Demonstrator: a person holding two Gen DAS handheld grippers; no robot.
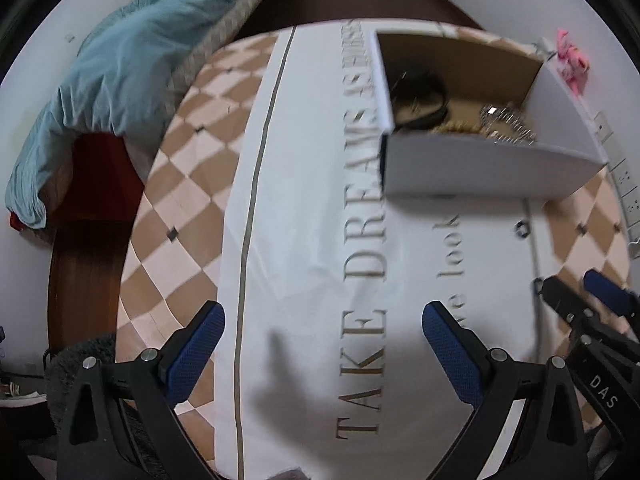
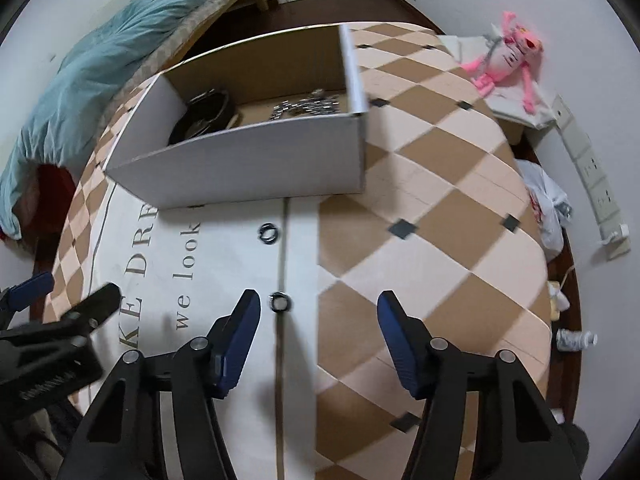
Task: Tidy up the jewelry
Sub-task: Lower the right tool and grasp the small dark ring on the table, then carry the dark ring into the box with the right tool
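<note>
Right tool [image 2: 318,340] and left tool [image 1: 324,344]: wide open, empty. Near ring [image 2: 279,302], far ring [image 2: 269,234] loose on desk [image 2: 440,200]. Risk: small ring skidding or slipping from pads before reaching box [image 2: 256,160].

The white cloth [image 1: 304,216] reads "TAKE DREAMS" and "we look"; the right hand-held gripper [image 1: 576,292] reads "DAS".

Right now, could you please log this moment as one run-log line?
left hand-held gripper: open, empty | right hand-held gripper: open, empty | two rings on cloth, outside box
</note>
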